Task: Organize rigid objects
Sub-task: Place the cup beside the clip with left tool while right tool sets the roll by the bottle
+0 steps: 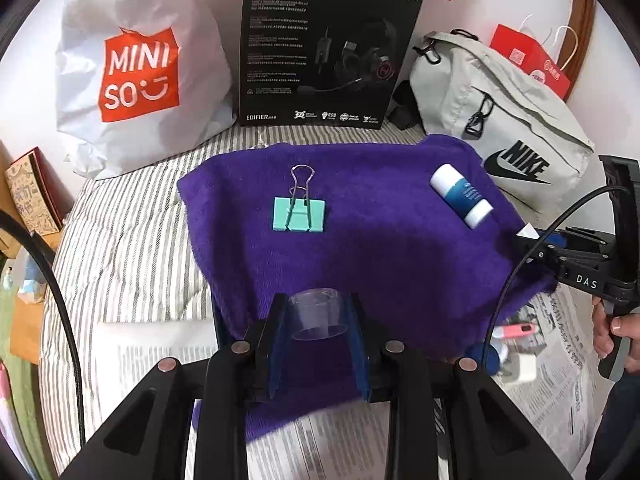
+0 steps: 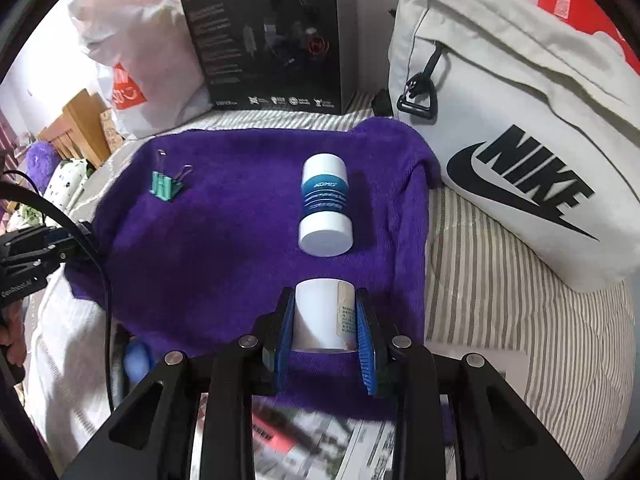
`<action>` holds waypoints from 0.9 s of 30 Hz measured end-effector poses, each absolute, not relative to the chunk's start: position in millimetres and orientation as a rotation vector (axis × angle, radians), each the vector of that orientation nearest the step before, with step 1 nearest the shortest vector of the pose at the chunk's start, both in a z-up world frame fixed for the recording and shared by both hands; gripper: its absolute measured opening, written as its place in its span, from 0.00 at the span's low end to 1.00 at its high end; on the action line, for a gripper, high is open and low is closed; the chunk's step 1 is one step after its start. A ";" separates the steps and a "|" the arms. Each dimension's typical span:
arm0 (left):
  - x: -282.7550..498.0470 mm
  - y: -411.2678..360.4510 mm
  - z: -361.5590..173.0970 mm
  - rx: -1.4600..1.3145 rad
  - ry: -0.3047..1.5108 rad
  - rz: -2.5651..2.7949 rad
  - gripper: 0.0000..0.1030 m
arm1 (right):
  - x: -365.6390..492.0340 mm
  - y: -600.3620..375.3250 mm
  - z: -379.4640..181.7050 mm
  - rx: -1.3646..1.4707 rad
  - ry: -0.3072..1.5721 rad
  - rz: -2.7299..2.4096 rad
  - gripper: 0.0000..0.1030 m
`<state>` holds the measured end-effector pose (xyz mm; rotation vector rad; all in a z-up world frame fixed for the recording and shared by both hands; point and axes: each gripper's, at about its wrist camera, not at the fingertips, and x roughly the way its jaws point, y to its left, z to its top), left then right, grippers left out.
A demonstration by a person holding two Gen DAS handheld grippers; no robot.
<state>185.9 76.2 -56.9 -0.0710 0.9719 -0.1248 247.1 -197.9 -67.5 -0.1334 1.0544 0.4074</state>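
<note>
Both grippers (image 1: 318, 316) (image 2: 325, 316) hovered over the purple towel (image 1: 380, 240), pinching light, slippery cylinders: a clear cup (image 1: 316, 312) and a white bottle (image 2: 322, 312), gripped mid-body.

Left tool (image 1: 318, 316) grips clear cup (image 1: 318, 314) — above purple towel (image 1: 392, 248).

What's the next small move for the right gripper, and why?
Probably lower the right gripper and set its white bottle on the bare purple towel just short of the blue-and-white tube. The bottle is already clamped over the towel, where the binder clip also lies.
</note>
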 end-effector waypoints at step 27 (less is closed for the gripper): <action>262.8 80.4 -91.5 -0.014 1.038 -0.086 0.27 | 287.0 -183.9 -97.3 -0.211 1.061 0.403 0.28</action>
